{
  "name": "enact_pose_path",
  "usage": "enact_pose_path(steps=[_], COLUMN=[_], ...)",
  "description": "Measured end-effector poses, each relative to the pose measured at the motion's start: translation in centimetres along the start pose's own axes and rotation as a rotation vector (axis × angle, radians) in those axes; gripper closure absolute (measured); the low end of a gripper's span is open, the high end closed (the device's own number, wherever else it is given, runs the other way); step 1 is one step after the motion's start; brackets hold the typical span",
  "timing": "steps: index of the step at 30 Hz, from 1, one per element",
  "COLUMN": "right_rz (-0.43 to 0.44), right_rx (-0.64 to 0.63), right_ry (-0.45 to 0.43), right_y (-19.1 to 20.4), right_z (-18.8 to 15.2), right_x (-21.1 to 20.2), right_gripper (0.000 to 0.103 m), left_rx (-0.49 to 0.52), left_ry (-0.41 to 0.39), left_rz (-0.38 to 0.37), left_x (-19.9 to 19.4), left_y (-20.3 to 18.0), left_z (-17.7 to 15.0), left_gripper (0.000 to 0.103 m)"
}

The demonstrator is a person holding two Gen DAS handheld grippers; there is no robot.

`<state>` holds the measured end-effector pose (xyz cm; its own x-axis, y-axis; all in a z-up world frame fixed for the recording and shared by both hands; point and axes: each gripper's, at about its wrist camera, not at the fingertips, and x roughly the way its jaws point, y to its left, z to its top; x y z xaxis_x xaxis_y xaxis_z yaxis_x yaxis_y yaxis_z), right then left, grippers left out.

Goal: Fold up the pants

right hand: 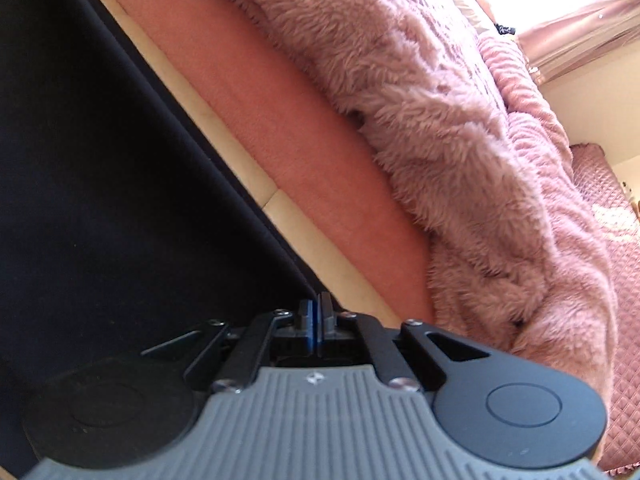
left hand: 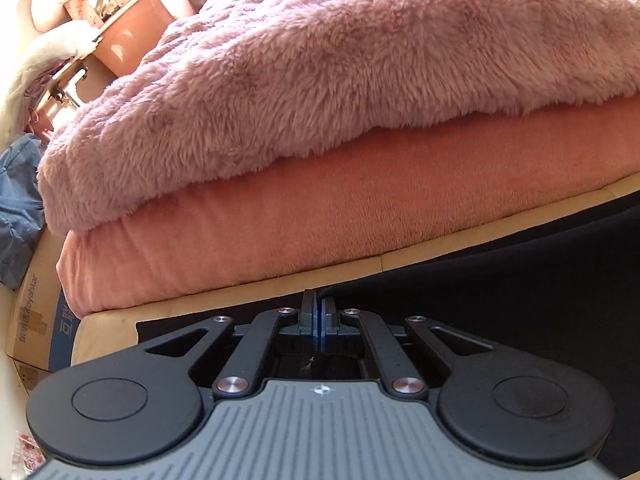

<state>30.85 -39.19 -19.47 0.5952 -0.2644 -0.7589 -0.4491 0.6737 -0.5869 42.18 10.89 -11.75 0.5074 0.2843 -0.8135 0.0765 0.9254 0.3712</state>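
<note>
The black pants (left hand: 500, 280) lie on a beige surface (left hand: 248, 304) beside the bed. In the left wrist view my left gripper (left hand: 319, 300) is shut, its tips pinching the pants' far edge near a corner. In the right wrist view the pants (right hand: 100, 160) fill the left side as a dark sheet. My right gripper (right hand: 316, 300) is shut, its tips at the pants' edge where the cloth meets the beige surface (right hand: 240, 152). The cloth between the pads is thin and mostly hidden.
A fluffy pink blanket (left hand: 340, 60) lies over an orange-pink mattress (left hand: 320, 216) just beyond the pants; it also shows in the right wrist view (right hand: 460, 120). A cardboard box (left hand: 36, 320), blue cloth (left hand: 20, 208) and an orange tub (left hand: 128, 40) sit at far left.
</note>
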Motion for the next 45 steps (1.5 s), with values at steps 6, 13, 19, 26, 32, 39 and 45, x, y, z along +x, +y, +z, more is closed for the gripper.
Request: enact_pose_path(steps=[6, 13, 19, 26, 32, 39, 45], right_rz=[-0.042, -0.006, 0.008, 0.015, 0.001, -0.081, -0.033], right_rx=[0.044, 0.192, 0.198, 0.272, 0.368, 0.558, 1.017], right_ry=[-0.054, -0.085, -0.027, -0.016, -0.05, -0.151, -0.136], right_y=[-0.5, -3.6, -2.5, -2.3, -2.5, -3.3, -4.0], right_z=[-0.8, -1.0, 0.8, 1.2, 1.0, -2.1, -10.8], right_x=[-2.6, -5.1, -1.1, 0.8, -0.3, -5.5, -9.3], right_gripper=[0.103, 0.103, 0.103, 0.103, 0.076, 0.031, 0.043], left_rx=[-0.069, -0.045, -0.025, 0.001, -0.034, -0.177, -0.19], left_ry=[-0.084, -0.018, 0.035, 0.057, -0.082, -0.186, -0.191], left_rz=[-0.017, -0.019, 0.003, 0.061, 0.118, -0.083, -0.216], left_x=[-4.9, -3.4, -0.2, 1.6, -0.8, -6.9, -8.5], left_y=[2.2, 2.6, 1.3, 0.0, 0.2, 0.2, -3.2], left_z=[-0.6, 0.7, 0.8, 0.1, -0.5, -2.4, -4.7], left_gripper=[0.102, 0.102, 0.102, 0.089, 0.053, 0.052, 0.063])
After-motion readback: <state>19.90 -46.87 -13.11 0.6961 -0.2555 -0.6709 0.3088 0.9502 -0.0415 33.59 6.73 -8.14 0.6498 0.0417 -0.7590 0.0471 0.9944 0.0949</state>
